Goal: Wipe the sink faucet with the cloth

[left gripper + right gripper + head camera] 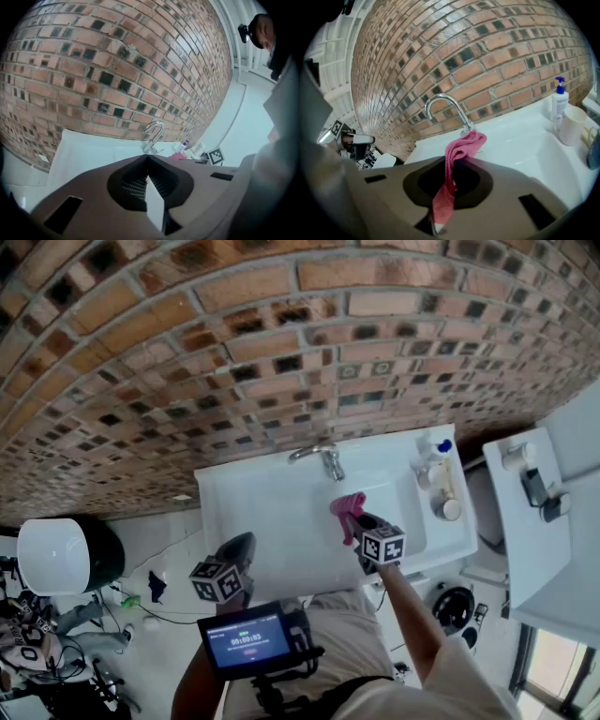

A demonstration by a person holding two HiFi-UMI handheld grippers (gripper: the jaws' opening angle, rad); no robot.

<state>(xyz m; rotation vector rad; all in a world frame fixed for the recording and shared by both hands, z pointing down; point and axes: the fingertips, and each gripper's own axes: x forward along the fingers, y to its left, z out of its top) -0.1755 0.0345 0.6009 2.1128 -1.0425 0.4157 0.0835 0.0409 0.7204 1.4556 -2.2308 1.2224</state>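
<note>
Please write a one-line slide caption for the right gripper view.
Right hand-held gripper shut on a pink cloth, held near the faucet over the white sink.

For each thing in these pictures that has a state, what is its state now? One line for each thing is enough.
Left gripper: shut, nothing between the jaws.
Right gripper: shut on the pink cloth.
Pink cloth: pinched, its free end sticking up past the jaws, apart from the faucet.
Faucet: no water seen running.
Pump bottle: upright on the sink rim.
White cup: upright beside the bottle.
</note>
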